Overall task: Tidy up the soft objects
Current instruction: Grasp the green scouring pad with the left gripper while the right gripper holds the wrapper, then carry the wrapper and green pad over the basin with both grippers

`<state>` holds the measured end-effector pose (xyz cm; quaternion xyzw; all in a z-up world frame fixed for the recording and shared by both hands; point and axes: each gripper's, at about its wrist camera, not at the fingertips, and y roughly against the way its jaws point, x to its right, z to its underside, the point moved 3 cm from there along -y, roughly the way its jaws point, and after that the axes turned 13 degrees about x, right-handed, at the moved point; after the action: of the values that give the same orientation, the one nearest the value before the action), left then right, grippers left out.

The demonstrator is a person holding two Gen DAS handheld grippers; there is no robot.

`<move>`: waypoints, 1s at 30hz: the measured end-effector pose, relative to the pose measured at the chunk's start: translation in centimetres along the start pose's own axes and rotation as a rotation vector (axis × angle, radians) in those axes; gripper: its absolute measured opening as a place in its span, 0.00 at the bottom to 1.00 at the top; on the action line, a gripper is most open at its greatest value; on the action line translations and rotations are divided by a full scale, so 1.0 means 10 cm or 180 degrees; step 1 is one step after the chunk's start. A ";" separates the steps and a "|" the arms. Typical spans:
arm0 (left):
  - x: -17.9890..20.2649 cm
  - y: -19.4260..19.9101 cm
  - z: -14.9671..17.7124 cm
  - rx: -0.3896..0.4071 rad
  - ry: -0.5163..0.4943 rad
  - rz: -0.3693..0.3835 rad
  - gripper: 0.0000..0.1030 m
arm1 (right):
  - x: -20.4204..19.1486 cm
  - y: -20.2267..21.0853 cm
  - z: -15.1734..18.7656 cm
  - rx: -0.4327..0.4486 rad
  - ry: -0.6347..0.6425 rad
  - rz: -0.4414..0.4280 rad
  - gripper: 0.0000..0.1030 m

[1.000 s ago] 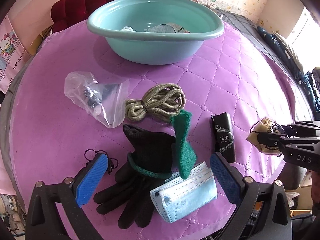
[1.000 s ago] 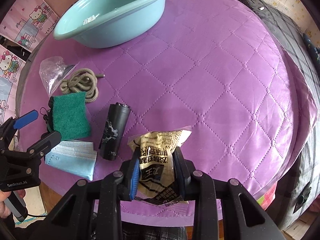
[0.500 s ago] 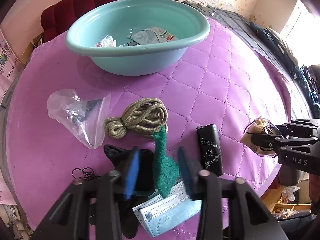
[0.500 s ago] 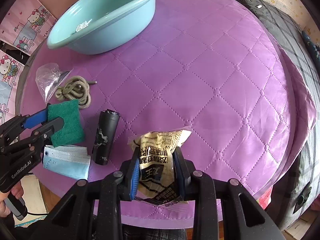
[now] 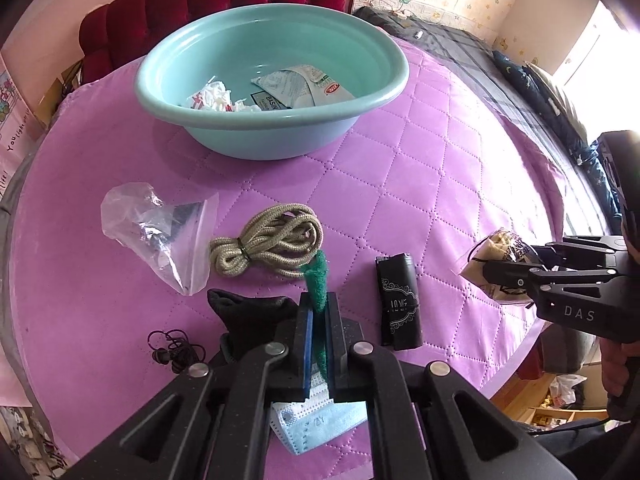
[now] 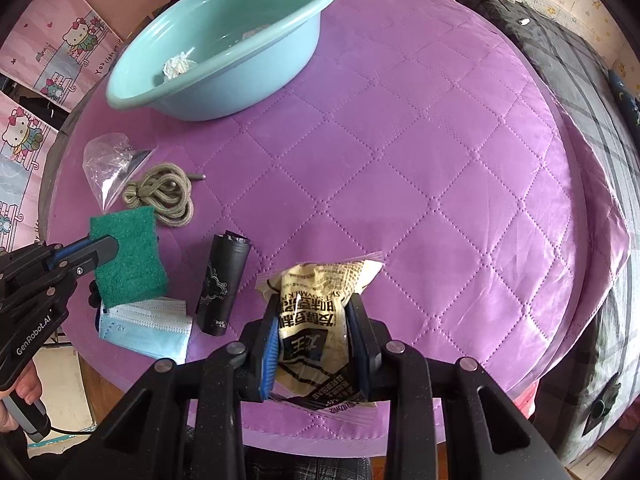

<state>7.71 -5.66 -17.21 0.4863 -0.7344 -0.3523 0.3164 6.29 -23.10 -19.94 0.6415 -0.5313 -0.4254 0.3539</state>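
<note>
Left hand-held gripper (image 5: 317,322): my jaws have just been closing and now pinch the green pad (image 5: 316,280) by one edge; pad stands on edge between the blue pads, top poking out past the tips. From the right wrist view the pad (image 6: 128,256) shows flat-on, tips clamped on its left side.
Right hand-held gripper (image 6: 312,316): narrow, clamped on a snack bag (image 6: 316,300), beige with black print; bag top sticks out forward of the tips, over the worktop's near edge.
Worktop (image 5: 440,184): round, purple quilted cover.
Basin (image 5: 272,80): teal, at the far side; holds a crumpled white wad (image 5: 210,96) and a flat sachet (image 5: 296,88).
Clear bag (image 5: 160,236): left of centre, some dark bits inside.
Rope (image 5: 268,244): beige coil, just right of the clear bag, just beyond the pad.
Glove (image 5: 244,316): black, under my left gripper, partly hidden.
Mask (image 5: 316,420): pale blue, near edge, below the gripper and partly hidden by it.
Black roll (image 5: 398,304): right of the pad, lying on the worktop, white ornament print.
Hair ties (image 5: 172,348): black loops, near left of the glove.
Person: a hand (image 6: 20,396) on my left gripper's handle, lower left in the right wrist view.
</note>
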 end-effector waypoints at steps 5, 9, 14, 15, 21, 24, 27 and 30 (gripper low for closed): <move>-0.01 0.14 -0.06 0.0046 0.0025 0.0012 0.05 | -0.03 0.11 -0.10 0.0063 0.0073 -0.0016 0.31; 0.01 0.27 -0.13 0.0121 0.0022 0.0028 0.05 | -0.06 0.23 -0.21 0.0159 0.0134 -0.0014 0.31; 0.02 0.40 -0.24 0.0229 0.0011 0.0036 0.05 | -0.11 0.35 -0.34 0.0278 0.0176 -0.0056 0.31; 0.02 0.42 -0.26 0.0244 0.0011 0.0038 0.05 | -0.12 0.37 -0.37 0.0289 0.0196 -0.0065 0.31; 0.01 0.53 -0.41 0.0371 -0.0003 0.0047 0.05 | -0.21 0.44 -0.58 0.0417 0.0257 -0.0060 0.31; 0.00 0.57 -0.50 0.0437 -0.0005 0.0049 0.05 | -0.25 0.48 -0.69 0.0484 0.0293 -0.0068 0.31; -0.01 0.60 -0.58 0.0486 0.0016 0.0073 0.05 | -0.29 0.52 -0.82 0.0556 0.0335 -0.0081 0.32; -0.02 0.62 -0.67 0.0542 0.0008 0.0069 0.05 | -0.32 0.56 -0.93 0.0619 0.0352 -0.0098 0.31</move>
<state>10.10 -5.17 -8.38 0.5039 -0.7665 -0.2845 0.2787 12.53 -20.98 -10.72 0.7035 -0.5397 -0.3411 0.3122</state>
